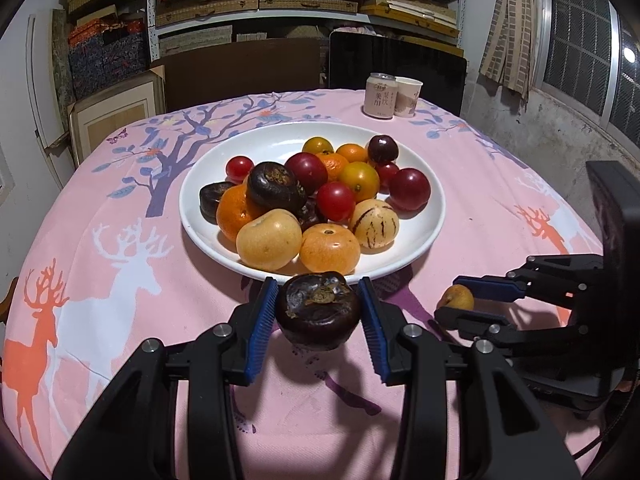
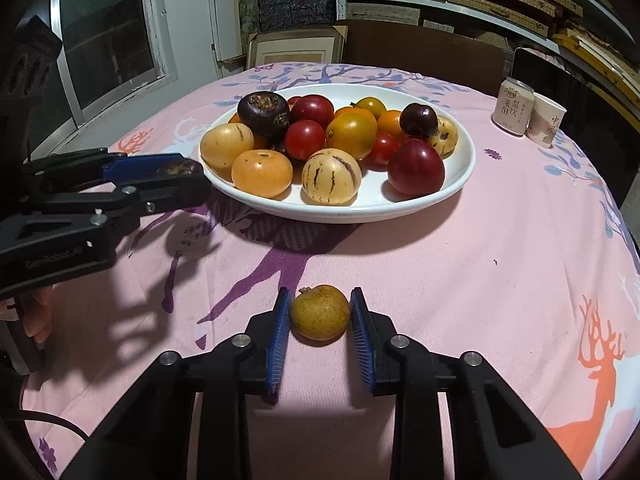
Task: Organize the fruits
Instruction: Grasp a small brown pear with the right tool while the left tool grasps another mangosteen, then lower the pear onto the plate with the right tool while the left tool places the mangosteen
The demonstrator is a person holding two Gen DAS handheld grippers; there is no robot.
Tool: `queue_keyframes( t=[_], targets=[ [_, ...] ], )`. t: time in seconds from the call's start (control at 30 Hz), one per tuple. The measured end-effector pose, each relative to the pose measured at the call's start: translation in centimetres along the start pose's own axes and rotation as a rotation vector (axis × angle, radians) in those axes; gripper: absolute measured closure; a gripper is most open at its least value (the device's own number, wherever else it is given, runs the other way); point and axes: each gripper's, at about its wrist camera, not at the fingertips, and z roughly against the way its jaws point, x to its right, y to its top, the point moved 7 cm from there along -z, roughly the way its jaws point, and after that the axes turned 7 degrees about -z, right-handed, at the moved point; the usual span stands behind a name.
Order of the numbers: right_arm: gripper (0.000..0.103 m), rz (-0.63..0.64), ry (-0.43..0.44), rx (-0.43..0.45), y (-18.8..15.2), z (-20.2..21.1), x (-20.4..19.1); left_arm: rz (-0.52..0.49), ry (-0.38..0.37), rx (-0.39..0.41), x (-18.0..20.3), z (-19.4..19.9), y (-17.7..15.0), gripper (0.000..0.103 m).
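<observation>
Right wrist: small pear [image 2: 320, 312] betw. jaws, pads touching.

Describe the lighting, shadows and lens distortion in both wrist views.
Left wrist view: fisheye bends the table edge; white plate bright, corners dark; left gripper throws a faint shadow on the cloth. Right wrist view: same bowing; a heavy shadow lies under the plate's near rim, a small one under the yellow-brown fruit.
</observation>
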Motion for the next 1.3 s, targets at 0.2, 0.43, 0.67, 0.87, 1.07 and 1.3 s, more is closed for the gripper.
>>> queue_keyframes(
  t=[0.2,0.43,0.67,0.87,1.07,1.3],
  targets=[
    [0.073,-0.019,0.001,0.016,0.2,0.3,0.5,0.003,0.006,-0.010,-0.2,-0.3,-0.1,0.062],
    [0.073,-0.034,0.004,0.024,0.3,0.5,0.8,0.001,0.005,-0.016,-0.1,-0.5,-0.3,0.062],
    [0.073,-0.053,0.008,0.042,0.4,0.9,1.0,0.002,0.021,-0.026,-0.2,-0.8,-0.5,0.062],
    [0.073,-0.113,0.028,0.068,0.2,2.7,1.9,0.062,-0.009,0.000,-0.9,1.3,-0.6,0.062],
    [0.074,-0.184,0.074,0.145,1.4,6.8,3.7,0.058,-0.015,0.051,-1.1,4.8,0.1,0.062],
    [0.074,-0.149,0.082,0.264,7.6,10.0,3.6,0.028,-0.005,0.101,-1.7,5.7,6.4,0.062]
  ],
)
